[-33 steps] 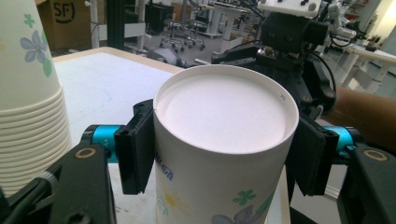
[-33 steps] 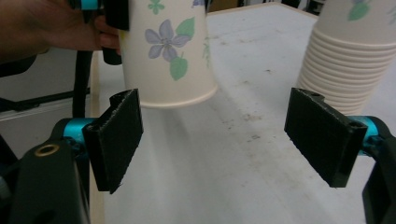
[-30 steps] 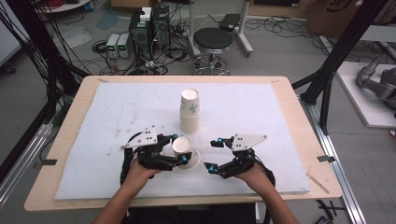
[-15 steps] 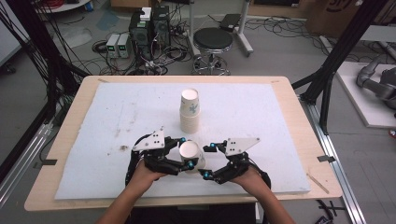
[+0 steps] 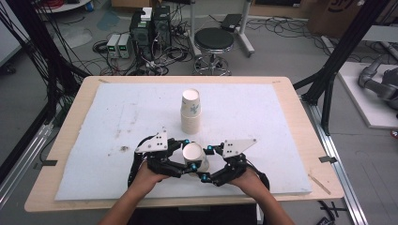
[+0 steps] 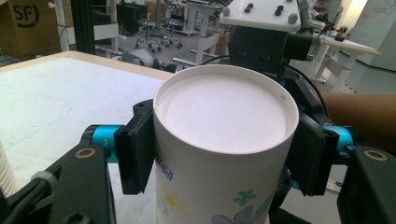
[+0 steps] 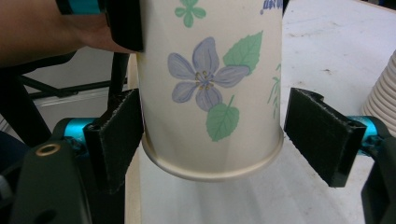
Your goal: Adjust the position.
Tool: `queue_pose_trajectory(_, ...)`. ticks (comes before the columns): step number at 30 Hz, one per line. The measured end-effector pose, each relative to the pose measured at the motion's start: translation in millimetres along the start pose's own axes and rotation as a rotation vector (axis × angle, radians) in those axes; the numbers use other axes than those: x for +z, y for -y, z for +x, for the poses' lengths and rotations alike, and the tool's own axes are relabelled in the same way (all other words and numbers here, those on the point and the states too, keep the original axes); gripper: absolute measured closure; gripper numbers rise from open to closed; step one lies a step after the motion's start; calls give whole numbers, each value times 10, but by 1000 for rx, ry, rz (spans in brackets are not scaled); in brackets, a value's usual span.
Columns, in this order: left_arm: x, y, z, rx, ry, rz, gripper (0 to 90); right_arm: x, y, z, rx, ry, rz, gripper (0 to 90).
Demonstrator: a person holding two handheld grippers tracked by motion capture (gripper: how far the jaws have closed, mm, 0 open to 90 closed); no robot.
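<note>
A flower-printed paper cup (image 5: 195, 158) hangs upside down just above the white mat, near the front edge. My left gripper (image 5: 189, 154) is shut on it, its pads pressing the cup (image 6: 224, 140) on both sides just under the upturned base. My right gripper (image 5: 205, 164) comes in from the right, open. Its jaws straddle the cup (image 7: 210, 93) near the rim; the right pad (image 7: 322, 135) stands clear of the wall, while the left pad sits close against it. A stack of nested paper cups (image 5: 190, 112) stands upright in the middle of the mat.
The white mat (image 5: 263, 122) covers most of the wooden table (image 5: 305, 122). The cup stack (image 7: 385, 98) stands close behind the held cup. A stool (image 5: 213, 42), computer boxes and cables lie on the floor beyond the table.
The two hands have drawn together. My left gripper carried the cup a little to the right, and my right gripper slid left until its jaws flank the cup.
</note>
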State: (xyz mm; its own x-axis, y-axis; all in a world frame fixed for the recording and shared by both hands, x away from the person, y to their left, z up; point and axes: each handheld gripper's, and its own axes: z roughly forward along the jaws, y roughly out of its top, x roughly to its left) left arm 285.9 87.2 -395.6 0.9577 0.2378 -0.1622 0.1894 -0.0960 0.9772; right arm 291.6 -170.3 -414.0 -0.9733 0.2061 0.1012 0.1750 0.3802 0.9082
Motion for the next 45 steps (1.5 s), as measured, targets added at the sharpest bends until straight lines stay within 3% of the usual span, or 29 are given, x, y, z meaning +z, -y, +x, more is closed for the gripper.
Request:
queue_pose_trajectory(6,19,6,-7,7,13,-1,335,18,-1,-12,13,-22,-20,214)
queue_pose_trajectory(8,24,6,-14,8,10,-5,338,20,1,-19,16,-47,-27,258)
queue_pose_trajectory(14,25,12,-9,7,14,-3,341,27,12,-27,27,-58,-27,280)
queue_pose_trajectory(20,23,23,-1,3,4,2,337,19,0,-23,5,-49,-12,322)
queue_pose_trajectory(21,27,25,-5,7,-14,5,259,17,-1,-25,6,-43,-5,322)
queue_pose_trajectory(22,31,24,-5,9,-37,17,259,17,-1,-25,6,-43,-5,322)
queue_pose_trajectory(23,39,23,-10,-2,-56,23,190,15,0,-27,5,-44,-2,322)
queue_pose_trajectory(25,33,20,0,-6,-52,33,145,10,0,-33,-3,-39,3,322)
queue_pose_trajectory(31,-14,-19,22,-8,-21,68,145,-29,-21,-35,-51,1,93,323)
queue_pose_trajectory(36,-71,-63,49,-6,-29,88,146,-104,-64,-71,-102,36,179,325)
queue_pose_trajectory(45,-74,-119,69,9,-15,170,145,-219,-189,-112,-152,34,278,325)
